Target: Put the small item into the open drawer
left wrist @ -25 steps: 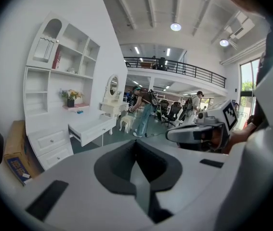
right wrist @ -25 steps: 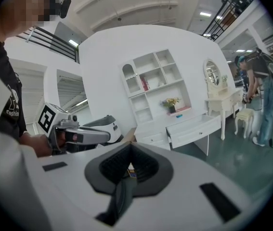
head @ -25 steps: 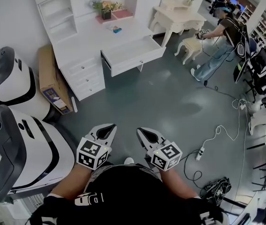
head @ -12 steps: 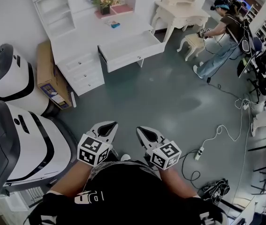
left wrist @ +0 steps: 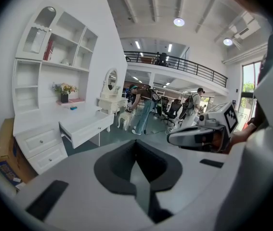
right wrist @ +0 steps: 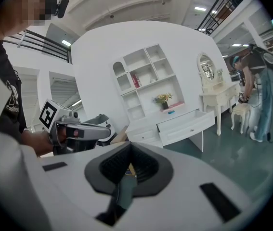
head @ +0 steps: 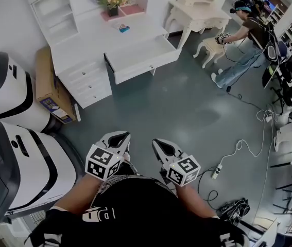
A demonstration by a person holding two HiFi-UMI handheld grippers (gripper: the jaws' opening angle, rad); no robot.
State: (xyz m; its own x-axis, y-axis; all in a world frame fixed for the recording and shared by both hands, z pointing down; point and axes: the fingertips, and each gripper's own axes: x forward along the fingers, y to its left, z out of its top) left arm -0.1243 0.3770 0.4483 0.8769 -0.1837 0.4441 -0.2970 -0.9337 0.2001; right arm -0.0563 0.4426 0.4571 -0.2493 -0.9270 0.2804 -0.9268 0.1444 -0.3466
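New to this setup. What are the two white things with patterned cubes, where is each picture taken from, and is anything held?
There is no robot: a person holds a hand-held gripper in each hand, the left hand-held gripper and the right hand-held gripper. The patterned cubes are parts of them. The head view comes from a camera on the person's head, looking down. The two gripper views come from cameras riding on each one, looking along its jaws. In both, the jaws are together with nothing between them, so nothing is held. Ahead stands a white desk with its drawer pulled open. A small blue item lies on the desktop, not in the drawer, with flowers behind it. Another person stands off to the right.
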